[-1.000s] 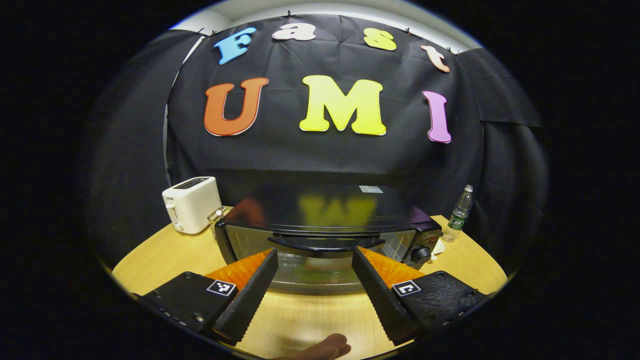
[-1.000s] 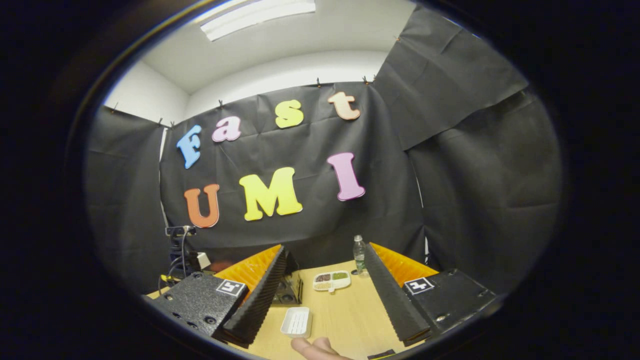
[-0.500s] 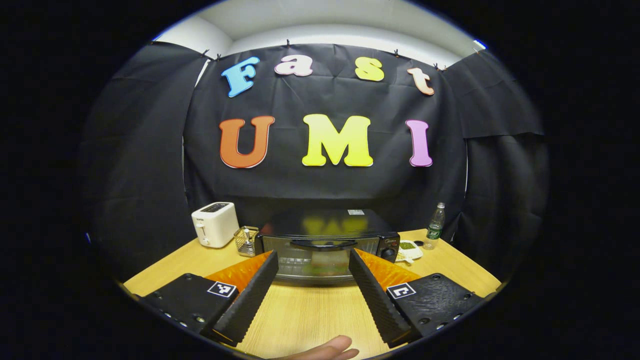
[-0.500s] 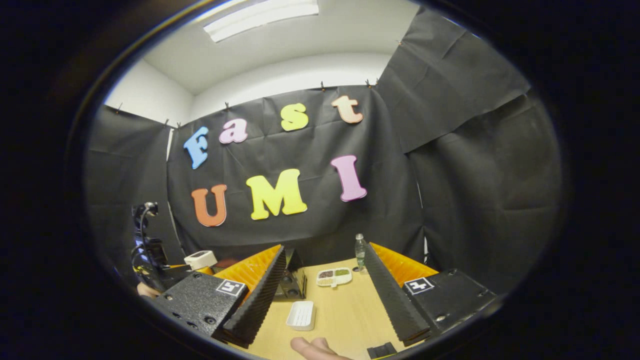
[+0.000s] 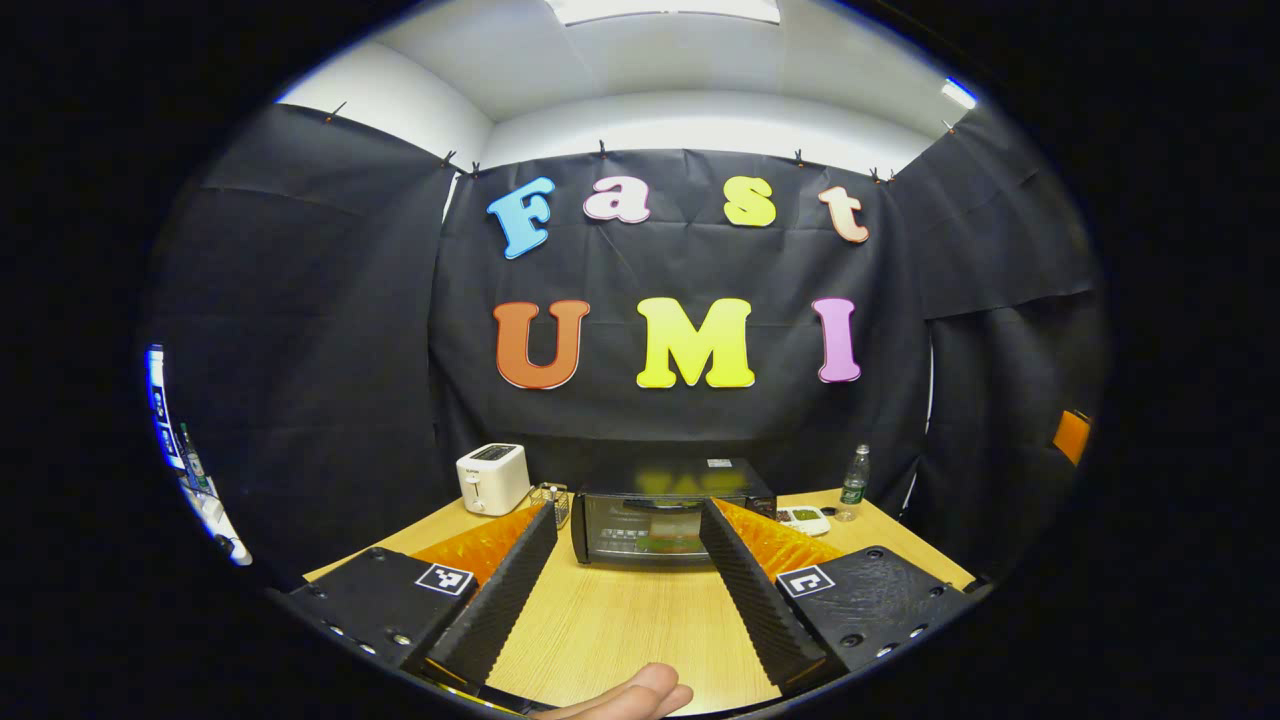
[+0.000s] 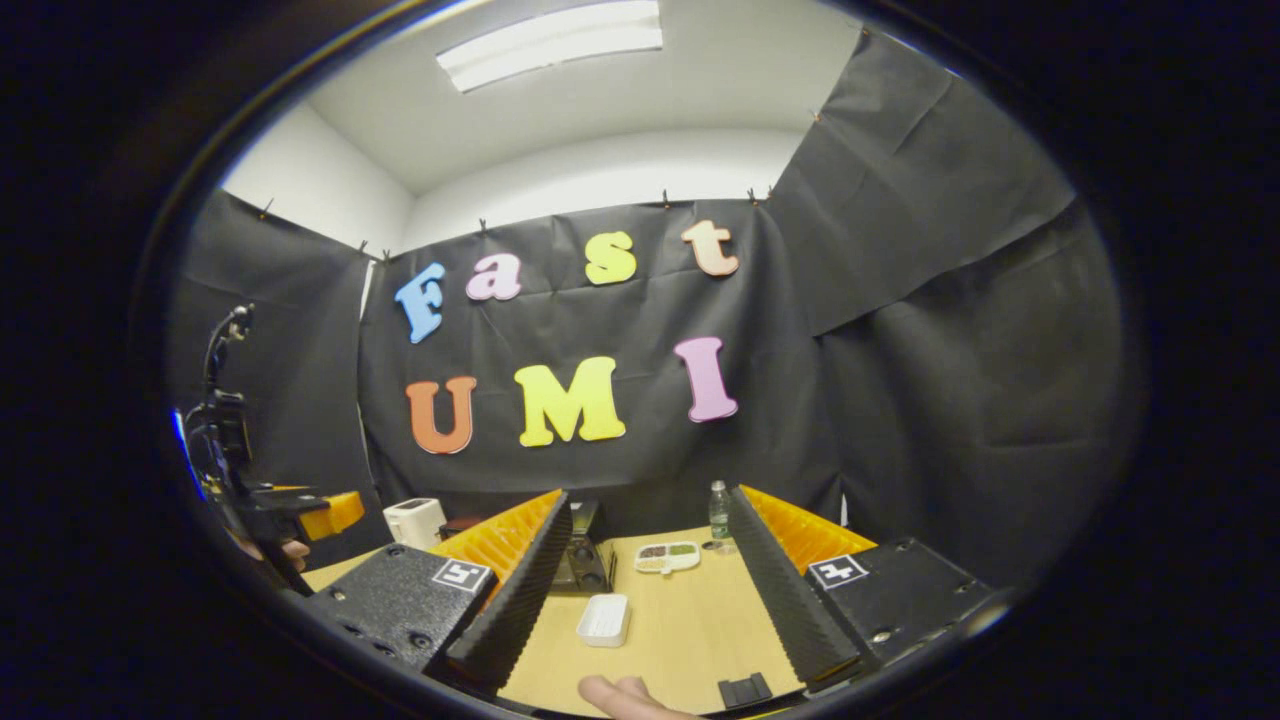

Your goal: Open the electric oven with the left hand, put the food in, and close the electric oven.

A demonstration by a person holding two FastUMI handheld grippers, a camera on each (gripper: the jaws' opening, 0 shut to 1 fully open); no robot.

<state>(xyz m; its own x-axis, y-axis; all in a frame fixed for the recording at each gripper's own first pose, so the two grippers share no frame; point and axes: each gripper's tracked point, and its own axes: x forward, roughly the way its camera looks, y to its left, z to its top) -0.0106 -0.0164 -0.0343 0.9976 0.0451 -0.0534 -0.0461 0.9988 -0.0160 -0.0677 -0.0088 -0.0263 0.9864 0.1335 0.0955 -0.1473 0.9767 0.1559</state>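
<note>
The black electric oven (image 5: 665, 515) stands at the back of the wooden table (image 5: 620, 630), its glass door closed and the handle along the top edge. My left gripper (image 5: 628, 510) is open, well back from the oven, with nothing between its fingers (image 5: 495, 600). In the right gripper view the oven (image 6: 585, 565) is partly hidden behind one finger. A divided dish of food (image 6: 667, 556) lies beyond a white ridged tray (image 6: 603, 618). My right gripper (image 6: 650, 498) is open and empty above the table. The left gripper (image 6: 322, 512) shows far to the left, held by a hand.
A white toaster (image 5: 492, 478) and a small wire basket (image 5: 549, 495) stand left of the oven. The divided dish (image 5: 803, 518) and a plastic bottle (image 5: 852, 483) are to its right. A small black piece (image 6: 745, 690) lies near the table's front edge. A thumb (image 5: 625, 697) shows at the bottom.
My left gripper has pulled far back from the oven, which now looks small and distant. The right gripper has drawn back slightly, and the left gripper has come into its view.
</note>
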